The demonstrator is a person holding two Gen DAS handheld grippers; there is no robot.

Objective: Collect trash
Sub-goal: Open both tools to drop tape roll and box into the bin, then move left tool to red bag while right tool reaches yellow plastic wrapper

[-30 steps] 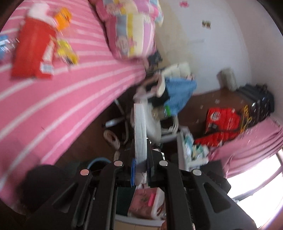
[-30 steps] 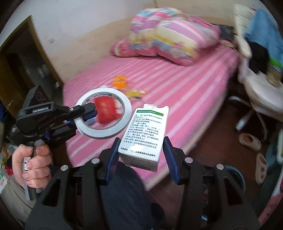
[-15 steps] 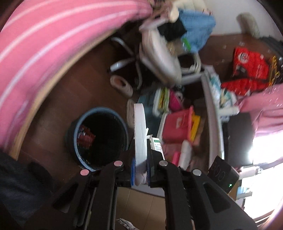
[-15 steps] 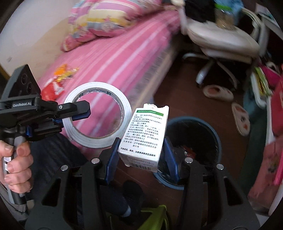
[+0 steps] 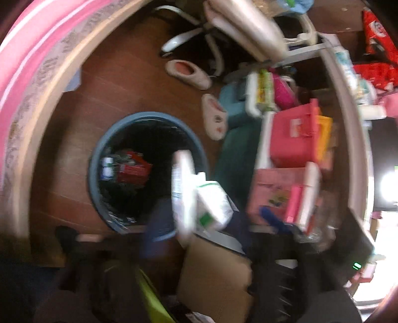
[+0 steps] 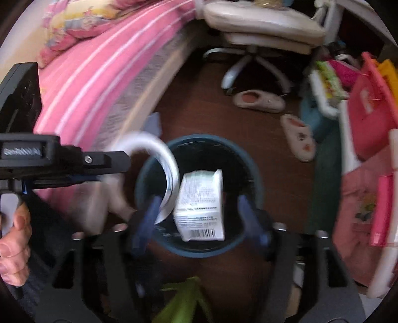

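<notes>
Both grippers sit right above the trash bin, a round blue-rimmed one on the dark wood floor, and both have just let go of their stuff.

The right gripper has its jaws spread wide; they've just been opening, and the white carton hangs loose between them with clear gaps on both sides, barcode end toward the camera, right over the bin's dark mouth. Nothing is pressing on it.

The left gripper pokes in from 9 o'clock in the right wrist view, with the person's hand on its handle down at 8 o'clock. Its jaws have just been opening too. The white tape roll is heavily blurred, past the tip of the jaws and partly over the bin's rim at 9 o'clock, just beside the carton. In the left wrist view the roll shows edge-on with the carton next to it, both at about 4 o'clock of the bin. That view is too smeared to make out the left jaws themselves.

Inside the bin there's already a red package. The pink striped bed runs from 9 to 12 o'clock, a white office chair sits at 12, and two slippers lie at 1 to 2 o'clock.
</notes>
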